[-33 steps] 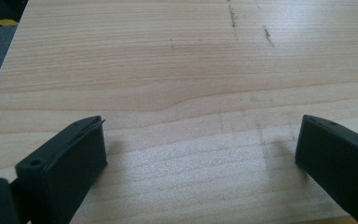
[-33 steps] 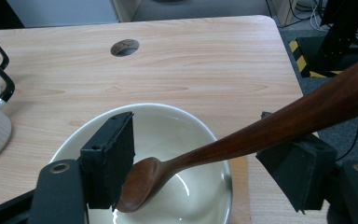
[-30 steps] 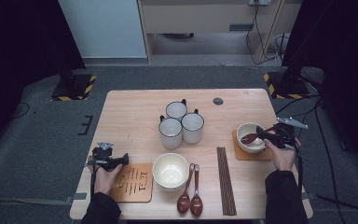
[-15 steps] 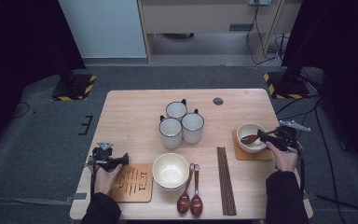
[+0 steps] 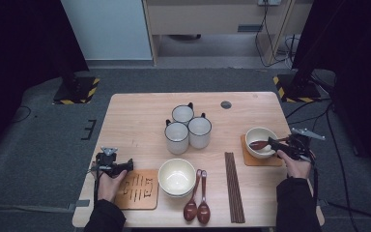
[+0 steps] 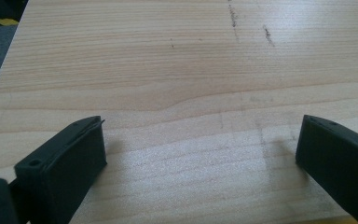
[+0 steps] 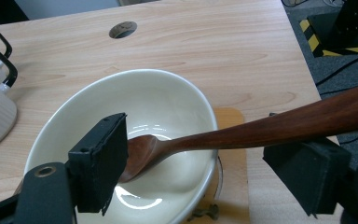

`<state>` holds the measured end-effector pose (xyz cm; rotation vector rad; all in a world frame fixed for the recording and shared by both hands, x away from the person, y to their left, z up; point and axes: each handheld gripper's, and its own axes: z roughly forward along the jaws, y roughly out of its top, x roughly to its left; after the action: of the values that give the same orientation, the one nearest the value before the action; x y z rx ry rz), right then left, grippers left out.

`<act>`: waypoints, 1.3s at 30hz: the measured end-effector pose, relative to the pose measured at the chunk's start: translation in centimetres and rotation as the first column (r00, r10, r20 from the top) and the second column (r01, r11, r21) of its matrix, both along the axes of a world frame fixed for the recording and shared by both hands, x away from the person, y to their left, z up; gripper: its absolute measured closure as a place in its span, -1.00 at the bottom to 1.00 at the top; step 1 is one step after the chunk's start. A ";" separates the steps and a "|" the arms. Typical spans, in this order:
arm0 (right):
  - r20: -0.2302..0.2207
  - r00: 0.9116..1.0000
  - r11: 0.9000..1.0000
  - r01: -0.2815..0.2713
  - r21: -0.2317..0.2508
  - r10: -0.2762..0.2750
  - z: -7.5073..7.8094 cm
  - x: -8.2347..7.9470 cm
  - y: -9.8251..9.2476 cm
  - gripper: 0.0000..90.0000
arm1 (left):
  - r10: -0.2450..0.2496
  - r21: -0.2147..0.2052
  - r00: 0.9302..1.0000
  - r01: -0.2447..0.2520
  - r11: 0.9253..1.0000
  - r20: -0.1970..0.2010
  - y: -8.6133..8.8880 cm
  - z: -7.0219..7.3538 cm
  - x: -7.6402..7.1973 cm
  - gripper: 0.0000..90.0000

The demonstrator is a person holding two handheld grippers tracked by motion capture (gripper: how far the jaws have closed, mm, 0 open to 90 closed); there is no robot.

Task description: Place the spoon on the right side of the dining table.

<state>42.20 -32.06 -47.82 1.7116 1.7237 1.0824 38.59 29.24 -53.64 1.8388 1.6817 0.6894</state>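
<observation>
A dark wooden spoon lies in a cream bowl, its handle resting over the rim. The bowl stands on a brown coaster at the table's right edge. My right gripper reaches the bowl from the right. Its jaws have just been opening. The spoon runs between them, and the pads do not press on it. At the front left, my left gripper is held low over bare wood. Its jaws stand wide apart with nothing between them.
Three white mugs cluster at the table's middle. A second cream bowl, two dark spoons and several chopsticks lie along the front. A patterned wooden coaster sits by the left hand. A round hole is near the back edge.
The right hand has shifted slightly toward the near edge, and the spoon stays in the bowl. The left hand has kept still.
</observation>
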 end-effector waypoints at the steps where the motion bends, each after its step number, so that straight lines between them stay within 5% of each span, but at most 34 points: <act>1: -0.004 1.000 1.000 0.000 0.002 0.000 -0.1 -0.1 0.0 -0.52 | 0.000 0.000 1.000 0.000 1.000 0.000 0.0 0.0 0.0 -0.99; 25: -0.038 0.998 0.999 -0.045 0.002 0.045 -0.4 -2.8 0.8 -0.56 | 0.000 0.000 1.000 0.000 1.000 0.000 0.0 0.0 0.0 -0.99; 39: -0.007 0.999 0.999 -0.047 0.014 0.047 0.8 -4.6 1.2 -0.59 | 0.000 0.000 1.000 0.000 1.000 0.000 0.0 0.0 0.0 -0.99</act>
<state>37.61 -30.87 -47.07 1.6933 1.7733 1.1118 38.59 29.23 -53.64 1.8385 1.6815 0.6892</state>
